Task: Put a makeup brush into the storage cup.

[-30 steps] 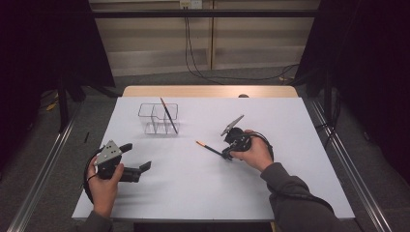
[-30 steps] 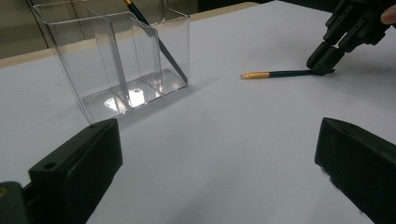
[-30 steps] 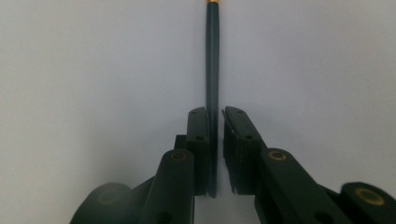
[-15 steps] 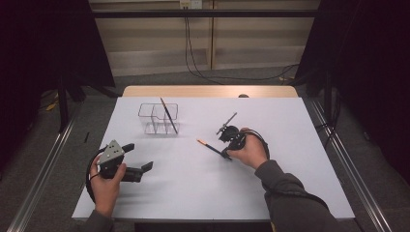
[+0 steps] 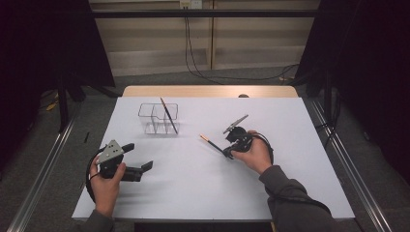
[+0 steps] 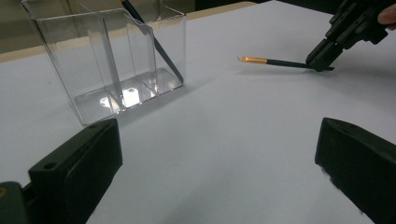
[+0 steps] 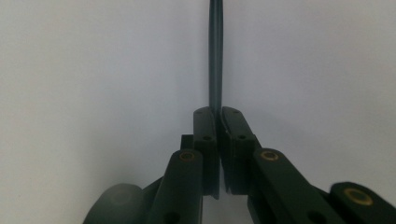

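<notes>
— High view first: where was the thin dark brush with the gold band (image 5: 212, 143)?

— It lay flat on the white tabletop (image 5: 193, 188), to the right of the clear plastic holder with three parts (image 5: 158, 118). The right tongs (image 5: 228, 153) were pinching its dark end. Up close, the two jaws were pressed together on the handle (image 7: 215, 56).

— And the left tongs (image 5: 143, 167)?

— They were spread wide with nothing between them, low over the tabletop, near the front left. A second dark brush (image 6: 154, 39) leaned inside the holder.

— Did the two tongs touch?

— No, they were well apart.
</notes>
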`<state>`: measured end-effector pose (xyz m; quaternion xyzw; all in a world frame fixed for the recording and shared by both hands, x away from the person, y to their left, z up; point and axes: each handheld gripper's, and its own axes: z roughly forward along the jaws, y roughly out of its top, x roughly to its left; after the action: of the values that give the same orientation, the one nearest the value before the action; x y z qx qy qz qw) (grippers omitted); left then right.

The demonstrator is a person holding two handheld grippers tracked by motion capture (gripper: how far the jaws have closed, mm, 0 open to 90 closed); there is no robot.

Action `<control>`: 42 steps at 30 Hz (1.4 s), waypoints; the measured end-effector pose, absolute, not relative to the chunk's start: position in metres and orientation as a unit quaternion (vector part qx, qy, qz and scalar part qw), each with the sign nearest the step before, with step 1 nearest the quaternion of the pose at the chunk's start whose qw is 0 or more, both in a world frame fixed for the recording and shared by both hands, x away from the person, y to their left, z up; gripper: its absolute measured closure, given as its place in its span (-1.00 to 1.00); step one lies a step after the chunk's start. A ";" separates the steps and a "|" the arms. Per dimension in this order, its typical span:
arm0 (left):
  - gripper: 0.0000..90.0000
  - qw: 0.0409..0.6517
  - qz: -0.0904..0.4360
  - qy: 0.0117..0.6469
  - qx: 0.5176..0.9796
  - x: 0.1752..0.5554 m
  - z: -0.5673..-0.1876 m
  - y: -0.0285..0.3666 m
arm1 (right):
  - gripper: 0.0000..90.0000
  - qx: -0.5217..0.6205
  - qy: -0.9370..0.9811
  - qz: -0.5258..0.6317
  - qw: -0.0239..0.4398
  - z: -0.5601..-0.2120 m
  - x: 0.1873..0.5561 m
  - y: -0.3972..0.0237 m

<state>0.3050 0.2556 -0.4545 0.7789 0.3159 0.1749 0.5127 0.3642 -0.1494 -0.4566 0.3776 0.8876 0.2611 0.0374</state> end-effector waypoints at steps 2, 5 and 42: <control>-0.99 0.514 0.172 0.315 0.779 0.305 -0.455 0.255 | 0.91 0.383 0.880 0.277 0.036 -0.455 0.363 -0.155; -0.99 0.516 0.170 0.318 0.777 0.306 -0.455 0.252 | 0.91 0.389 0.869 0.303 0.036 -0.452 0.360 -0.162; -1.00 0.580 0.114 0.329 0.737 0.323 -0.443 0.202 | 0.91 0.355 0.814 0.457 0.056 -0.438 0.328 -0.164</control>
<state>0.3231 0.2017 -0.4426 0.7367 0.3291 0.1140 0.5796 0.3278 -0.1636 -0.4377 0.3553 0.8138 0.4565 0.0562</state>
